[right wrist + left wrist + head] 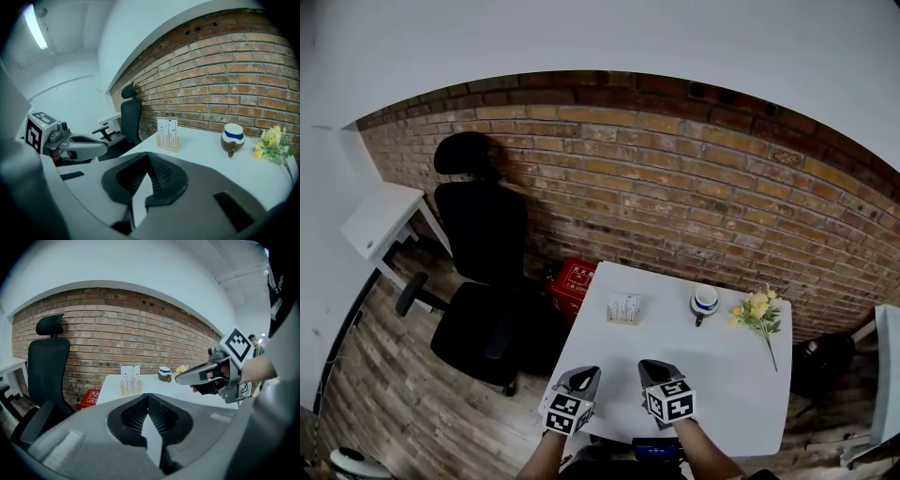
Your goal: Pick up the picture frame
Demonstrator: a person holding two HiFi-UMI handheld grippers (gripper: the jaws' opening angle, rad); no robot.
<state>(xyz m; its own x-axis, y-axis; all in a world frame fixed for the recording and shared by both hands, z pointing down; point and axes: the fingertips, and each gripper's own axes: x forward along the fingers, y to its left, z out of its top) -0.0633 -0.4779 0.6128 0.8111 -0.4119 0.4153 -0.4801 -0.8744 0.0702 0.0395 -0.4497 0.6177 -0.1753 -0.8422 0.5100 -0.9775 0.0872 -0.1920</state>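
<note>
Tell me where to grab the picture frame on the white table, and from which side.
Pinch the picture frame by its top edge, front to back, coming down from above on the near side. It stands upright in a low wooden base, thin and facing you, with room around it on the table and the cup well apart.

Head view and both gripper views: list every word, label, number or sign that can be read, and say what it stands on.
Nothing can be read.
Red box on the floor: white print, too small to read.
Picture frame: a drawing of thin stems, no words seen.
Marker cubes: black-and-white square patterns, no letters.
Cup: a blue band, no text seen.
</note>
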